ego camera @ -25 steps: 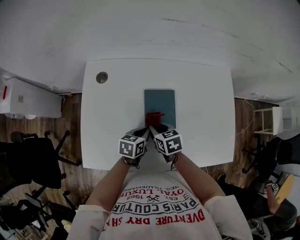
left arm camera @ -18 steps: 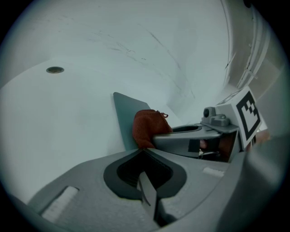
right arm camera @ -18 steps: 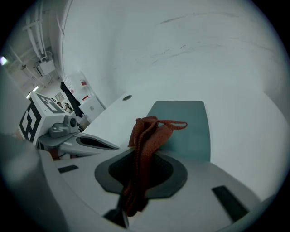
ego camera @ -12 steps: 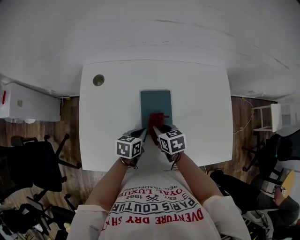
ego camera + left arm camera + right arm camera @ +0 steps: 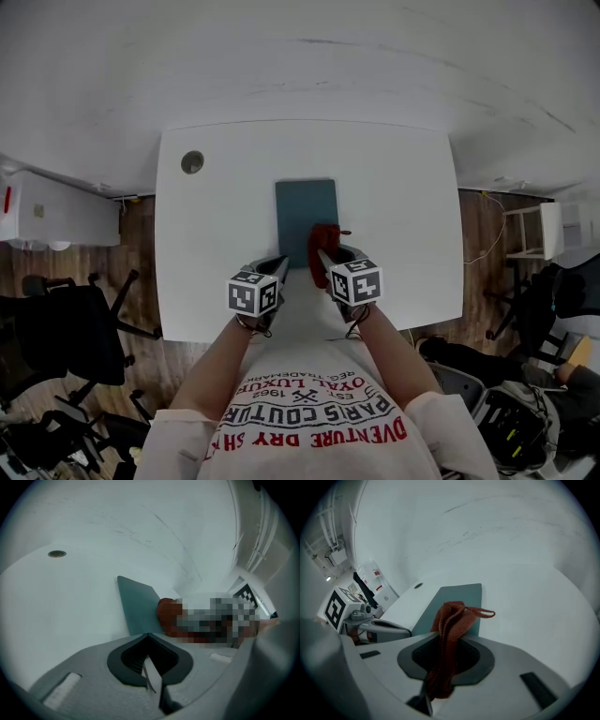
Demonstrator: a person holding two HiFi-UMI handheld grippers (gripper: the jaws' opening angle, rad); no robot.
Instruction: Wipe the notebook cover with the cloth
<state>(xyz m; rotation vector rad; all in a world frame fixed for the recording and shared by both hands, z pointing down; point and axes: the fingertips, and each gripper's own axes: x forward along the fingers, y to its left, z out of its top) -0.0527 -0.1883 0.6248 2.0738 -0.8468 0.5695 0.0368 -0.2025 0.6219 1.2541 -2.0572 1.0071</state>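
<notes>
surface: white rectangular table (image 5: 403, 187), top plain and matte | far left corner: round dark cable port (image 5: 192, 162) set in the tabletop, well apart from everything else | middle of tabletop: teal notebook (image 5: 302, 211), closed, lying flat, long sides running from near edge to far edge | remaining tabletop: bare white
</notes>
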